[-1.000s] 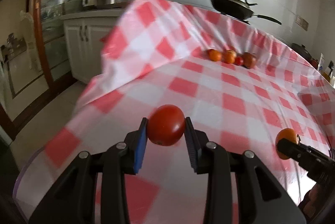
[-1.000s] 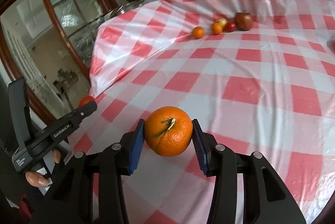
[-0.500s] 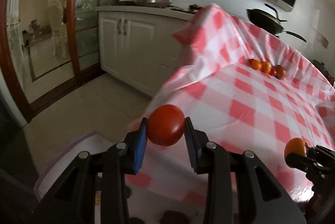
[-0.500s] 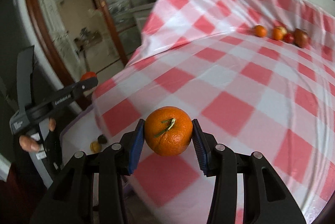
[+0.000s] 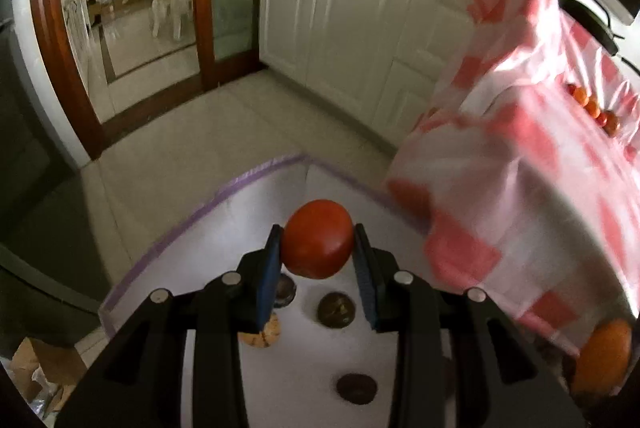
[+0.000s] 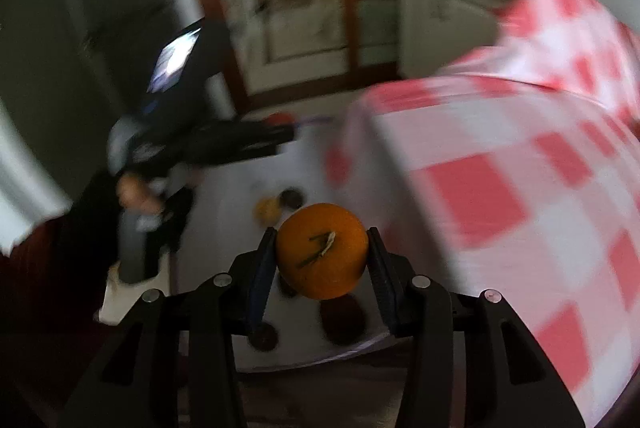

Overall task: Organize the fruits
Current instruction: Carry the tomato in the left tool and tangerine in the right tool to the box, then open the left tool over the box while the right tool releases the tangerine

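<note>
Both grippers carry fruit above a white bin beside the counter.

The left gripper (image 5: 318,260) has its jaws clamped on a red tomato (image 5: 318,244), blue pads pressing both its sides. The right gripper (image 6: 322,256) has its jaws clamped on an orange (image 6: 322,250), stem facing the camera. Below them sits a white bin with a purple rim (image 5: 224,196), holding a few small dark fruits (image 5: 336,309) and a pale one (image 5: 260,336). To the right hangs the counter's red-and-white checked cloth (image 5: 520,196), with a row of small fruits (image 5: 594,108) far back on it. The right wrist view is blurred.
</note>
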Motion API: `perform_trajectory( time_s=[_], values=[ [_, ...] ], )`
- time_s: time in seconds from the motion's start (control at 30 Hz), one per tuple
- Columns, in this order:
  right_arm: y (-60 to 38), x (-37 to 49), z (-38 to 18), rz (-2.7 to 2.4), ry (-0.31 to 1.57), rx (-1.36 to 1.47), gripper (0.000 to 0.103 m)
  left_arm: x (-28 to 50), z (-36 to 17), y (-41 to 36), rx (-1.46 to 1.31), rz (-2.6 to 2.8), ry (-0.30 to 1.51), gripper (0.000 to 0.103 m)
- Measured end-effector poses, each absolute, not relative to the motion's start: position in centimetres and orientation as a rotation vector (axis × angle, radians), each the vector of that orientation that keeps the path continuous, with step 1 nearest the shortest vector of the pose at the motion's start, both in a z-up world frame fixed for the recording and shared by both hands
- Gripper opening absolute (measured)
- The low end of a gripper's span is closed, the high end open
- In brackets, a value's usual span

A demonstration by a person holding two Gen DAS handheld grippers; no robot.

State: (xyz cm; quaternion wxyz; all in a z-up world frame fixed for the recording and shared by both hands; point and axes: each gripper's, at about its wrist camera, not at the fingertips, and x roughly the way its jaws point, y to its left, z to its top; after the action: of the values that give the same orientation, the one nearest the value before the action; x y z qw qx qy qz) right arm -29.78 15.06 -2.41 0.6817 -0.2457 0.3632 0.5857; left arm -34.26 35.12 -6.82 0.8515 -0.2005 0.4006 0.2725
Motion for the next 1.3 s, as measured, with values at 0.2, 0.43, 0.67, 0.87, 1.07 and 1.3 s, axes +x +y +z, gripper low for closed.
perform_trajectory(
  time_s=[0.2, 0.43, 0.67, 0.87, 1.07, 1.3],
  values=[
    [19.3, -31.8, -8.8, 1.331, 0.965, -0.804, 0.045, -32.4, -10.9, 34.6, -0.315, 0.577, 0.99, 0.035],
    [21.7, -34.1, -13.7, 1.356, 1.06, -1.014, 0.045, -33.4, -14.3, 33.7, -0.269, 0.541, 1.149, 0.035],
    [22.6, -35.2, -16.2, 1.308, 1.066, -1.181, 0.045, -33.4, -16.0, 33.8, -0.3, 0.531, 1.225, 0.035],
    [22.7, -34.9, -16.2, 1.276, 1.072, -1.157, 0.045, -32.8, -16.3, 34.0, -0.301, 0.526, 1.234, 0.036],
    [22.4, -35.0, -15.1, 1.284, 1.035, -1.129, 0.061, -32.8, -15.9, 33.6, -0.291, 0.552, 1.206, 0.064],
    [22.0, -34.6, -13.3, 1.289, 0.999, -1.066, 0.065, -32.4, -15.6, 33.5, -0.265, 0.563, 1.195, 0.07]
  ],
)
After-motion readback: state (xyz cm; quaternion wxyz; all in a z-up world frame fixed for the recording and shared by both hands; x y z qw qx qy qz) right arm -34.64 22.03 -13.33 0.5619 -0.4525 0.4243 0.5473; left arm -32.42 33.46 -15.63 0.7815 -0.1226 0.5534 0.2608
